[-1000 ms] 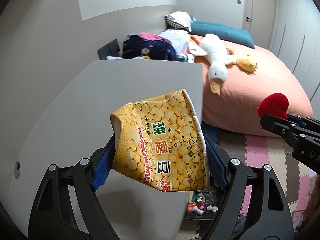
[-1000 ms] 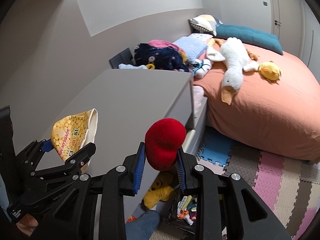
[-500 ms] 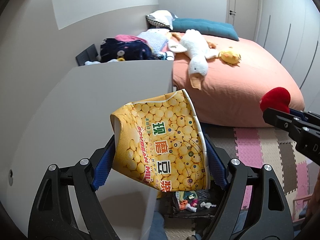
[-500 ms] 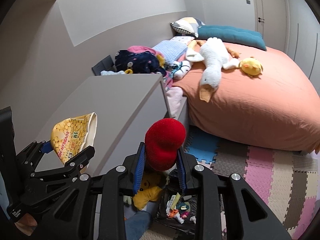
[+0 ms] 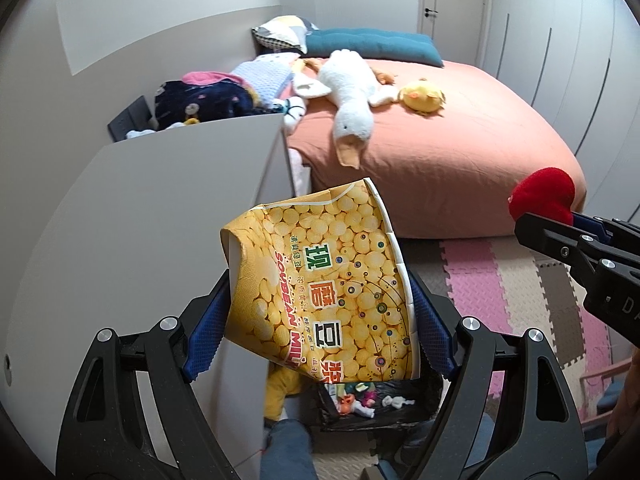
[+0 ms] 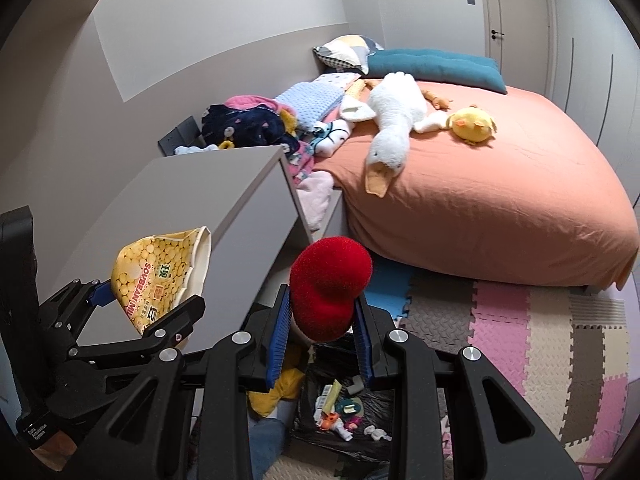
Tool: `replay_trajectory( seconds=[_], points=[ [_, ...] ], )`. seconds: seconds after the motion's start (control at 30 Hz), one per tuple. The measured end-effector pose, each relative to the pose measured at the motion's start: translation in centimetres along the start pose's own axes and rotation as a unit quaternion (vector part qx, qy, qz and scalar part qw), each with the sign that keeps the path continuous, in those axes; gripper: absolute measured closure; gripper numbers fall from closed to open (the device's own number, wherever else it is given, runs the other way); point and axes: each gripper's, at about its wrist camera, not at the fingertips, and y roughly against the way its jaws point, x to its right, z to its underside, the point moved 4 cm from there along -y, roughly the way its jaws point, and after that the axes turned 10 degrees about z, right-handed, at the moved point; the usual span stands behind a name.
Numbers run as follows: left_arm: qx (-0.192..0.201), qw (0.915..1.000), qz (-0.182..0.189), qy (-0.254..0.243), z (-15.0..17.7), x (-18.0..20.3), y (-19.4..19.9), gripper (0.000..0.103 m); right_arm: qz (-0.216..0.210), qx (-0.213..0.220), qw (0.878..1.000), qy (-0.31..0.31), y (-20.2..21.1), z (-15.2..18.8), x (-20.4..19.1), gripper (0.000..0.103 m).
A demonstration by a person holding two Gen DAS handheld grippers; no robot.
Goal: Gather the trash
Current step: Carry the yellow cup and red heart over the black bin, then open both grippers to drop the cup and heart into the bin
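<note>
My left gripper (image 5: 320, 328) is shut on a crushed yellow soybean-milk paper cup (image 5: 324, 292), held in the air past the grey cabinet's edge; the cup also shows in the right wrist view (image 6: 164, 276). My right gripper (image 6: 320, 340) is shut on a red fuzzy ball (image 6: 328, 288), which also shows at the right of the left wrist view (image 5: 544, 194). Below both grippers a black trash bag (image 5: 404, 412) lies open on the floor with several small scraps inside; it also shows in the right wrist view (image 6: 372, 444).
A grey cabinet (image 5: 160, 216) stands at the left. A bed with an orange cover (image 6: 500, 184) carries a white goose plush (image 6: 394, 120) and a yellow chick plush (image 6: 472, 124). Foam puzzle mats (image 6: 540, 344) cover the floor. A yellow plush (image 6: 276, 396) lies beside the bag.
Both grippers have moved right, off the cabinet top and out over the floor, each still holding its item. The trash bag has come into fuller view below them.
</note>
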Motion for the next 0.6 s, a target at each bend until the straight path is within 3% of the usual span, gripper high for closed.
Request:
replay_trajectory(
  seconds=[0.3, 0.6],
  points=[
    [-0.016, 0.9995, 0.013, -0.026, 0.9, 2.8, -1.2, 0.024, 0.013, -0.003, 1.000, -0.007, 0.2, 1.1, 2.6, 0.072],
    [-0.031, 0.9990, 0.020, -0.026, 2.3, 3.2, -2.0, 0.023, 0.018, -0.015, 1.000, -0.013, -1.0, 1.3, 3.4, 0.071]
  ],
)
